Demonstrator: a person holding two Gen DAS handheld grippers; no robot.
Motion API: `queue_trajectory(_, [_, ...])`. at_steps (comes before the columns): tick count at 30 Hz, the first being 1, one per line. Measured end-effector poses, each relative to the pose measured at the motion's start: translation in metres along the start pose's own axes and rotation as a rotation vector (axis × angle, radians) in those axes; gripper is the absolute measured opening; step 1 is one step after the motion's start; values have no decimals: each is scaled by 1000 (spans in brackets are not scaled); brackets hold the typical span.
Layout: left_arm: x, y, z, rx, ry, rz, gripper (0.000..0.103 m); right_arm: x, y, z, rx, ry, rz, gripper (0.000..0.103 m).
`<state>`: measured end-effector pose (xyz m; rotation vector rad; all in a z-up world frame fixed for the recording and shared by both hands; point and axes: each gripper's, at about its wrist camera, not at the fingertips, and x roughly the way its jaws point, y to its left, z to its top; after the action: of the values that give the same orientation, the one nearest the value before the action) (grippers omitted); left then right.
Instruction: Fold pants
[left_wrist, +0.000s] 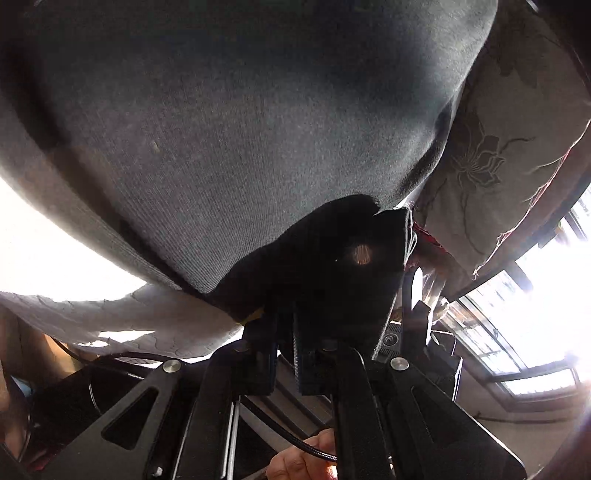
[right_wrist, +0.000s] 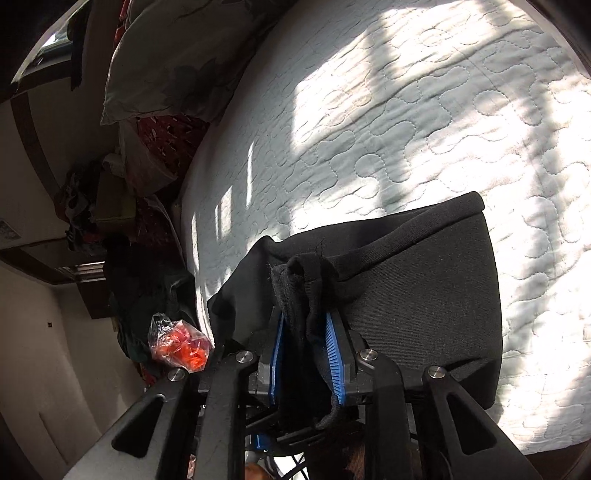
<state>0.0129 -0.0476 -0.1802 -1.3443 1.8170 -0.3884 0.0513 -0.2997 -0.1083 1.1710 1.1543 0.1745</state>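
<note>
The pants (left_wrist: 221, 147) are dark grey-black knit and fill most of the left wrist view, hanging close before the lens. My left gripper (left_wrist: 286, 325) is shut on a folded edge of them, and the cloth drapes over its fingers. In the right wrist view the pants (right_wrist: 424, 288) lie as a folded black slab on the white quilted bed (right_wrist: 406, 110). A bunched hem sits between the blue pads (right_wrist: 334, 358) of my right gripper (right_wrist: 306, 321). Its jaws stand apart, and the right pad's ridged face shows free of the cloth.
A floral grey pillow (right_wrist: 166, 55) lies at the bed's far edge, also seen as the pillow (left_wrist: 498, 129). A clear bag of orange things (right_wrist: 181, 347) and piled clutter sit beside the bed. A bright window (left_wrist: 517, 314) glares. A hand (left_wrist: 303, 458) holds the left handle.
</note>
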Motion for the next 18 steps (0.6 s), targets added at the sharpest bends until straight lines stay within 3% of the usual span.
queue_trajectory(5, [-31,0,1,32,-90,59,5,26,-5,3,16,26,-35,36])
queue_trajectory(9, [-53,-20,-12,149,-163,87,6,22,0,-3,-34,11,-37,37])
queue_trajectory(12, [-56,-41,-27,265,-172,80,21,-5,5,-11,-89,-41,23,39])
queue_trajectory(14, [-49,-59,-42,366,-169,91,32,-27,1,-18,-109,-88,35,55])
queue_trajectory(16, [-31,-80,-53,473,-162,131,38,-43,-11,-25,-97,-123,44,58])
queue_trajectory(18, [-6,-93,-55,546,-159,224,40,-49,-29,-29,-60,-126,76,58])
